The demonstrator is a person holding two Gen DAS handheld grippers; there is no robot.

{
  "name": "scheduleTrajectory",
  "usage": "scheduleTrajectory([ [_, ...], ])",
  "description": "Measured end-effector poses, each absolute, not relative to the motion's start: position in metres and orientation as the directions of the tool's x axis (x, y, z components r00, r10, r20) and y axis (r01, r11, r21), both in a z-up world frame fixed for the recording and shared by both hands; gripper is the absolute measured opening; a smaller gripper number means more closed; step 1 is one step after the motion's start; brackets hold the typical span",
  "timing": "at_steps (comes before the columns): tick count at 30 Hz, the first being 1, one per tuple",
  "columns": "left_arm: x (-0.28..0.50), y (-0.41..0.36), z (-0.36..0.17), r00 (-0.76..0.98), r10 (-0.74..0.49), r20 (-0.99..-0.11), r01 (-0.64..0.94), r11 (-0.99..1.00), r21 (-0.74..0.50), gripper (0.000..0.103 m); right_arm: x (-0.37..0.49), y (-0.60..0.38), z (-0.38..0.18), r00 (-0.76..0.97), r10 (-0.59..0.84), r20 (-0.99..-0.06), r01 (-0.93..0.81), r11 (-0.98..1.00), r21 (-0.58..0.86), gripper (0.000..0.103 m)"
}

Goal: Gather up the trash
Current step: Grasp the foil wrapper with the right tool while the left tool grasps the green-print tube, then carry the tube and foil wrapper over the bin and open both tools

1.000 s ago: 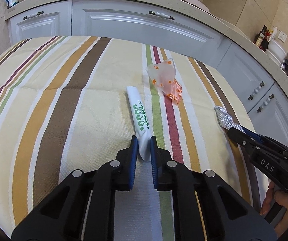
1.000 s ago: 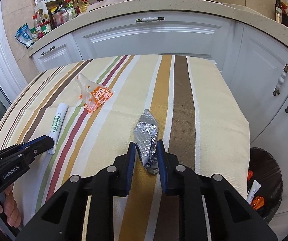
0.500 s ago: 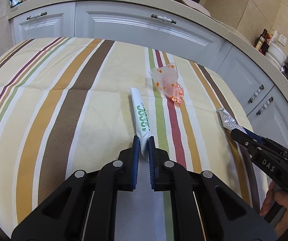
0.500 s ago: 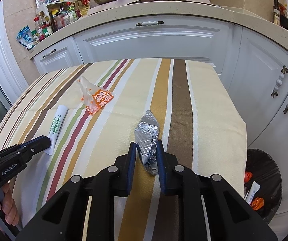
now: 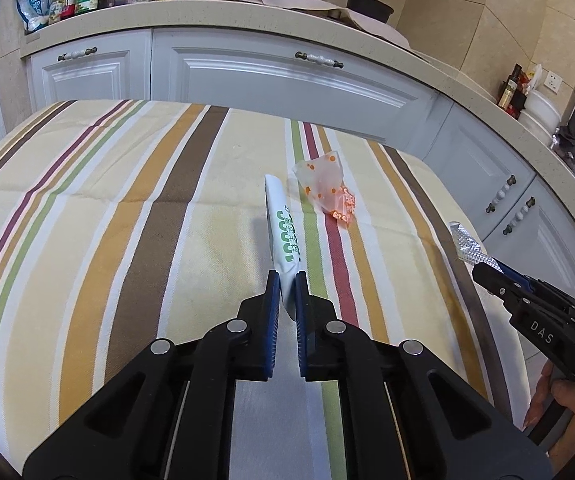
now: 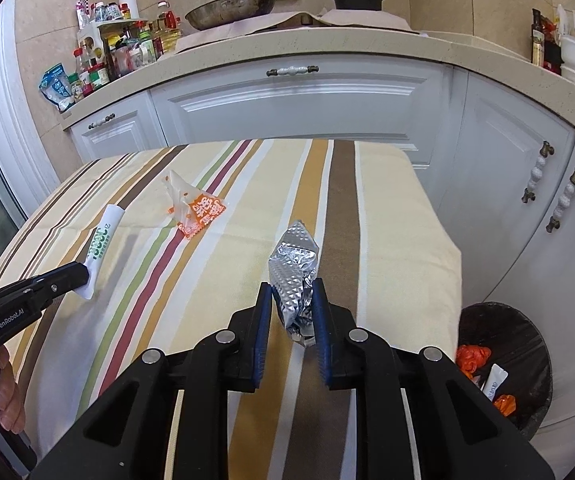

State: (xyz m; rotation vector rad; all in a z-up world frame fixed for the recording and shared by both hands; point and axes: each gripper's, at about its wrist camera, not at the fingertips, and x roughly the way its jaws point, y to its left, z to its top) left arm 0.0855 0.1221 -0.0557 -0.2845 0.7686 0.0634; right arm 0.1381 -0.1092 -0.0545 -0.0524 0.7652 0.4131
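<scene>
My left gripper (image 5: 287, 280) is shut on the near end of a white wrapper with green print (image 5: 283, 228) and holds it lifted off the striped tablecloth (image 5: 107, 240); it also shows in the right wrist view (image 6: 101, 244). My right gripper (image 6: 291, 292) is shut on a crumpled silver foil wrapper (image 6: 293, 268), raised above the cloth; the foil also shows in the left wrist view (image 5: 467, 244). An orange and clear plastic wrapper (image 5: 329, 190) lies on the cloth beyond both, and shows in the right wrist view (image 6: 193, 208).
A black-lined trash bin (image 6: 503, 364) with several pieces of trash stands on the floor at the table's right edge. White kitchen cabinets (image 6: 295, 100) and a counter with bottles (image 6: 119, 52) lie behind the table.
Both grippers have risen and tilted up, lifting the white wrapper and the foil wrapper off the cloth. The left jaws closed tighter on the white wrapper.
</scene>
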Motion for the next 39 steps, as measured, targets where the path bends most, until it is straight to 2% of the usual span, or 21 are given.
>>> scheduleTrajectory([
  [15,0.056,0.108,-0.029,0.758,-0.055,-0.650,-0.117,0.969,-0.219,0.008,0.118,-0.143,-0.035,0.713,0.296,-0.636,-0.318,0.944,0.084,0.021],
  [26,0.068,0.039,-0.011,0.772,-0.188,-0.607,0.058,0.972,-0.228,0.008,0.099,-0.189,-0.022,0.765,0.226,-0.602,-0.225,0.971,0.079,0.021],
  [39,0.091,-0.067,-0.003,0.743,-0.346,-0.572,0.275,0.938,-0.210,0.007,0.078,-0.270,-0.014,0.817,0.079,-0.571,-0.045,0.996,0.074,0.021],
])
